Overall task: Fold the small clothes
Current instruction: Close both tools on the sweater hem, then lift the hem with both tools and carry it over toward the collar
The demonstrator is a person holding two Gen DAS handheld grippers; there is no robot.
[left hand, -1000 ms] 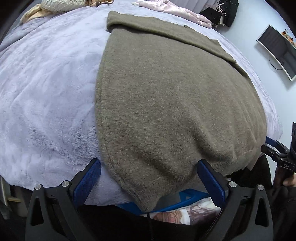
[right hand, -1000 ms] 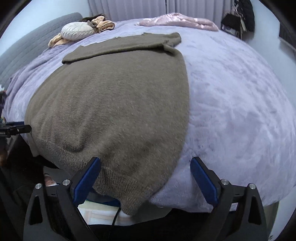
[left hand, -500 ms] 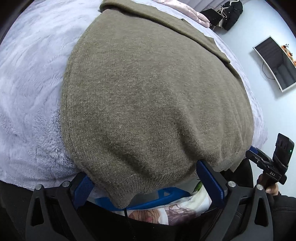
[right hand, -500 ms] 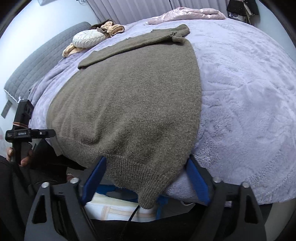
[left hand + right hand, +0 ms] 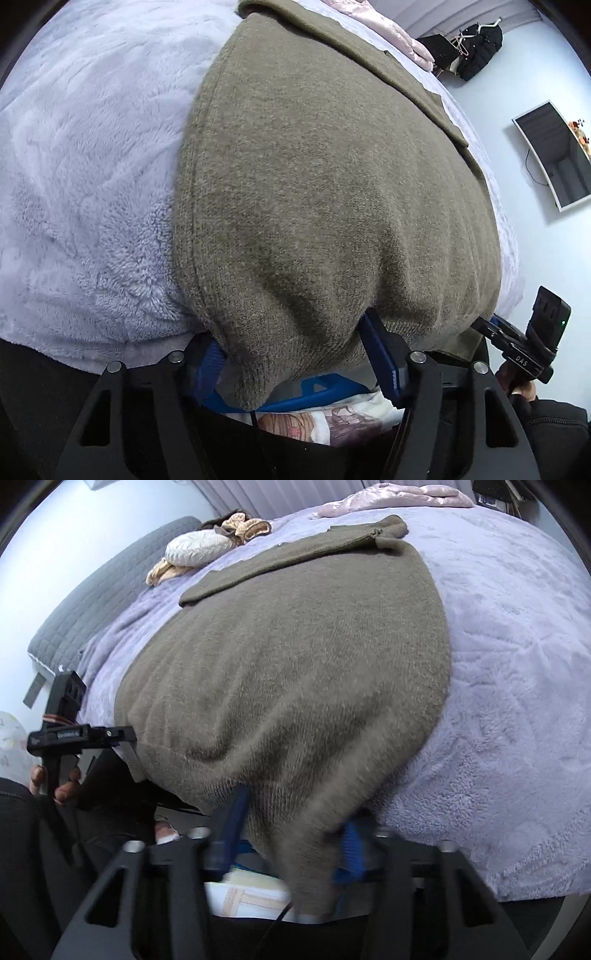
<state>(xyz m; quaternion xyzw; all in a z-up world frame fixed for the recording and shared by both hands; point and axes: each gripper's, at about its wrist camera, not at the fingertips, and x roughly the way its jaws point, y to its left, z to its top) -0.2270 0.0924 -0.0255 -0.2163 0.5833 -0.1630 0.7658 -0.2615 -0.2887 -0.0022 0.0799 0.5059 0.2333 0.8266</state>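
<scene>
An olive-brown knit sweater [image 5: 332,192] lies flat on the lavender fleece bed cover [image 5: 85,166], its sleeve folded across the far end; it also shows in the right wrist view [image 5: 295,657]. My left gripper [image 5: 295,354] has its blue pads on either side of the sweater's near left hem corner, jaws narrowed on the fabric. My right gripper [image 5: 291,834] is blurred, its pads close on either side of the near right hem corner. Each gripper shows in the other's view: the right one [image 5: 517,350], the left one [image 5: 74,734].
A cream pillow and tan clothes [image 5: 199,550] lie near the grey headboard [image 5: 103,590]. A pink garment [image 5: 391,496] lies at the far edge. A wall monitor [image 5: 554,155] hangs on the right. A blue-framed bin with printed fabric [image 5: 314,410] sits below the bed edge.
Both grippers moved forward onto the sweater's near hem corners and their jaws closed in from wide open. The hem now bunches between the pads.
</scene>
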